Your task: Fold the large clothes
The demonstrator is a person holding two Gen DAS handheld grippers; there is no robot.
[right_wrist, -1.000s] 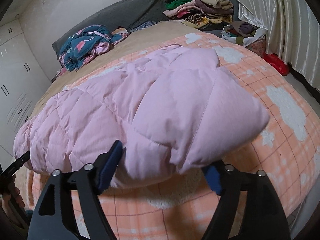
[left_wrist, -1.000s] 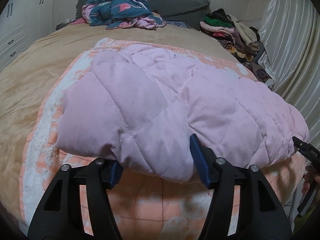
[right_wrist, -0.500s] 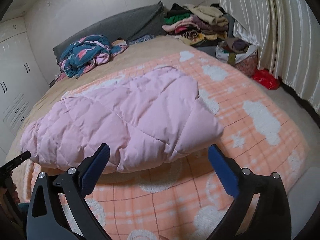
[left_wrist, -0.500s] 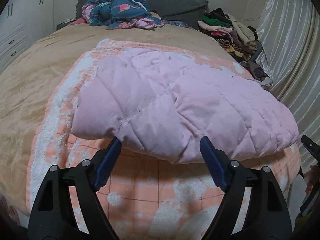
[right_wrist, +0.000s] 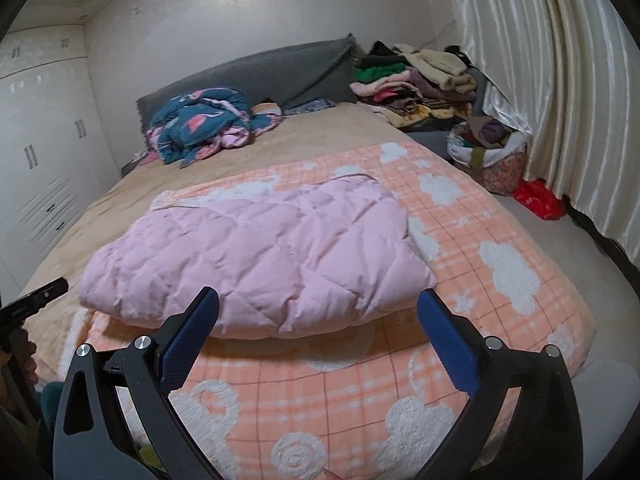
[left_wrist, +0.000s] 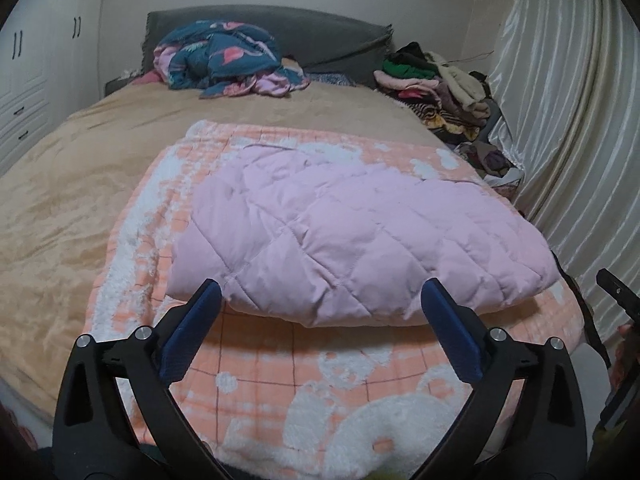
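Observation:
A folded pink quilted jacket (left_wrist: 352, 240) (right_wrist: 260, 256) lies flat on an orange blanket with white clouds (left_wrist: 320, 376) (right_wrist: 500, 240) spread over the bed. My left gripper (left_wrist: 320, 286) hovers just short of the jacket's near edge, its jaws still opening, with nothing between the blue pads. My right gripper (right_wrist: 318, 295) stands open at the same edge further right, holding nothing. Each view catches a black tip of the other gripper at its margin.
A crumpled teal patterned quilt (left_wrist: 220, 60) (right_wrist: 200, 120) lies by the grey headboard. A stack of folded clothes (left_wrist: 432, 88) (right_wrist: 416, 80) and a bag of clothes (right_wrist: 488, 148) sit at the far right by the curtain (left_wrist: 560, 120). White wardrobes (right_wrist: 40, 152) line the left.
Both grippers have let go of the jacket's near edge, spread wide and drawn back and up. The jacket has settled flat on the blanket.

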